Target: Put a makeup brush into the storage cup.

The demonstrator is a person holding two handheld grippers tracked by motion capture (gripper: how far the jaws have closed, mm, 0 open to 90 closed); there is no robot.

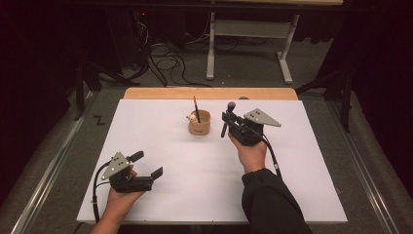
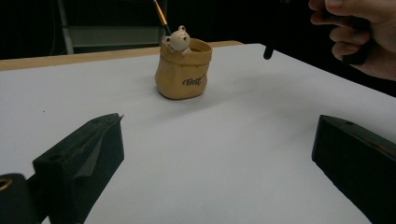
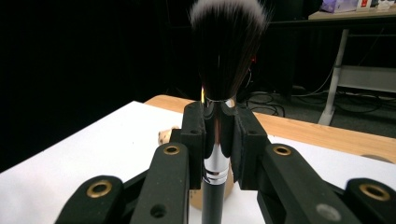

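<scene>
On the left side of the counter (image 1: 146,126), which is covered by a white sheet, the left tool (image 1: 147,165) rests low in the person's hand. Its jaws stand wide apart and nothing is between them; in the left gripper view they frame only bare white surface, so this tool is released and idle.

Near the middle, toward the far edge, stands the small tan holder (image 1: 199,123), shaped like a sack with a little bear figure (image 2: 178,38) on its rim. One thin brush (image 1: 196,108) is already standing in it, leaning a little.

To the right of the holder, the right tool (image 1: 228,118) is clenched on a makeup brush (image 3: 219,93). It grips the shiny metal collar just under the bristles, and the brush is upright, bristles up and handle pointing down. The brush is in the air, just beside the holder and not yet over it.

I judge that the step in hand is the carrying of this brush to the holder. The next move probably calls for a short shift to the left, until the handle end is above the opening. Then it needs a slow lowering that avoids the thin brush and the bear, and the jaws should open only when the handle is inside.
</scene>
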